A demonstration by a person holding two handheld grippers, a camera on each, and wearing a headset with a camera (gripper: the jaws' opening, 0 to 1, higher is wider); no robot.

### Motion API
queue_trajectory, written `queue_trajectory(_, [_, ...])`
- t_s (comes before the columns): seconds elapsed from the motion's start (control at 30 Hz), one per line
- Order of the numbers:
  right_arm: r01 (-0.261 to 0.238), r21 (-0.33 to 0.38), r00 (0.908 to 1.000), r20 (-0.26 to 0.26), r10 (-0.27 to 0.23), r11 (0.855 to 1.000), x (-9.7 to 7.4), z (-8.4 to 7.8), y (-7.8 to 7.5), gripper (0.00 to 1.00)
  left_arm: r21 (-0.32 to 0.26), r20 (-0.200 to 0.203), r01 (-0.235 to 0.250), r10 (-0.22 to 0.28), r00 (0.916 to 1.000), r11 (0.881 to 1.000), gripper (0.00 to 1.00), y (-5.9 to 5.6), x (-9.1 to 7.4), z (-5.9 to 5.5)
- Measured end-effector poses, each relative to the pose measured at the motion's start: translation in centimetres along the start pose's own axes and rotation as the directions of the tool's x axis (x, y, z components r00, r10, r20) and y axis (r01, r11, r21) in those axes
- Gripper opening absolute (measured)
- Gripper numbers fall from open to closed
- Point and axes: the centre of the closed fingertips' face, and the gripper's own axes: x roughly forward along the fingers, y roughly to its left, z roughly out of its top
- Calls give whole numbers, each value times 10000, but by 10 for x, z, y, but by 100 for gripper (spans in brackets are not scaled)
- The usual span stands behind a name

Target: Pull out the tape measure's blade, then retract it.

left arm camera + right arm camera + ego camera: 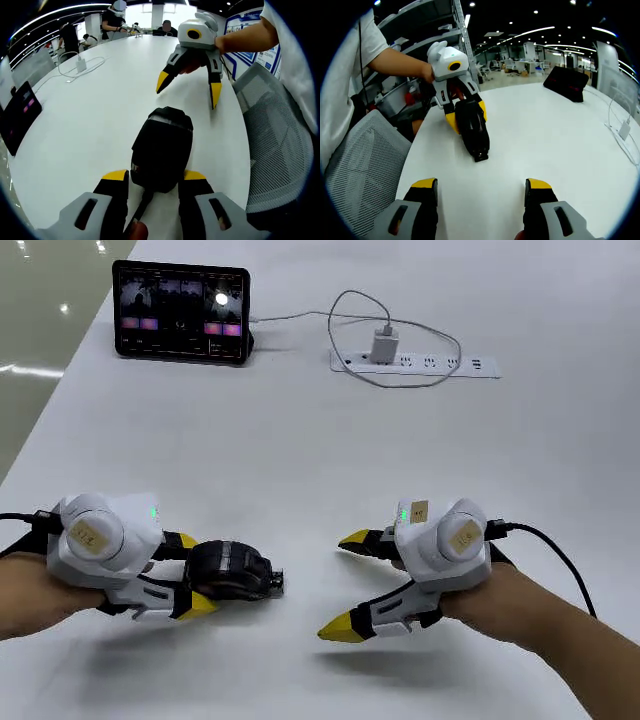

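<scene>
Chunky, rounded black tape measure [232,570] sits lower left on the smooth white bench [300,440], pinched between the left gripper's [193,573] yellow-tipped fingers. Right gripper [345,585] at lower right, fingers spread wide.

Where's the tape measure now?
The tape measure sits lower left in the head view, clamped in the left hand-held gripper, opposite the open right hand-held gripper.

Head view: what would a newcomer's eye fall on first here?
First, the black tape measure, clamped between the yellow-tipped jaws of the left gripper at the near left of the white table. Next, the right gripper, jaws wide open and facing it across a gap. At the far end stands a lit tablet, with a power strip to its right.
</scene>
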Motion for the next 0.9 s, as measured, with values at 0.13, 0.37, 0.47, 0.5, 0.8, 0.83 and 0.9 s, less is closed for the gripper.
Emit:
queue_trajectory(0.13, [-39,-29,10000,31,39,10000,2,2,0,69,71,-1,42,-42,10000,10000,32,1,2,1])
queue_trajectory(0.37, [-79,-263,10000,15,79,9996,7,3,1,66,212,-68,102,-100,9999,9997,29,-2,3,1])
queue_trajectory(0.47, [-131,-327,9999,49,133,9994,10,4,2,64,311,-72,104,-102,9999,9995,29,-1,4,1])
queue_trajectory(0.5, [-144,-349,9999,53,146,9993,10,5,2,63,334,-74,101,-98,9999,9994,29,-2,4,1])
queue_trajectory(0.8, [-245,-613,9997,61,250,9978,19,8,3,56,357,-137,136,-131,9998,9993,28,-1,4,0])
queue_trajectory(0.83, [-259,-617,9996,69,264,9978,20,8,3,54,371,-153,140,-135,9998,9992,28,-1,4,0])
queue_trajectory(0.9, [-316,-655,9995,70,321,9974,24,9,3,53,415,-187,163,-155,9997,9990,28,-2,4,0])
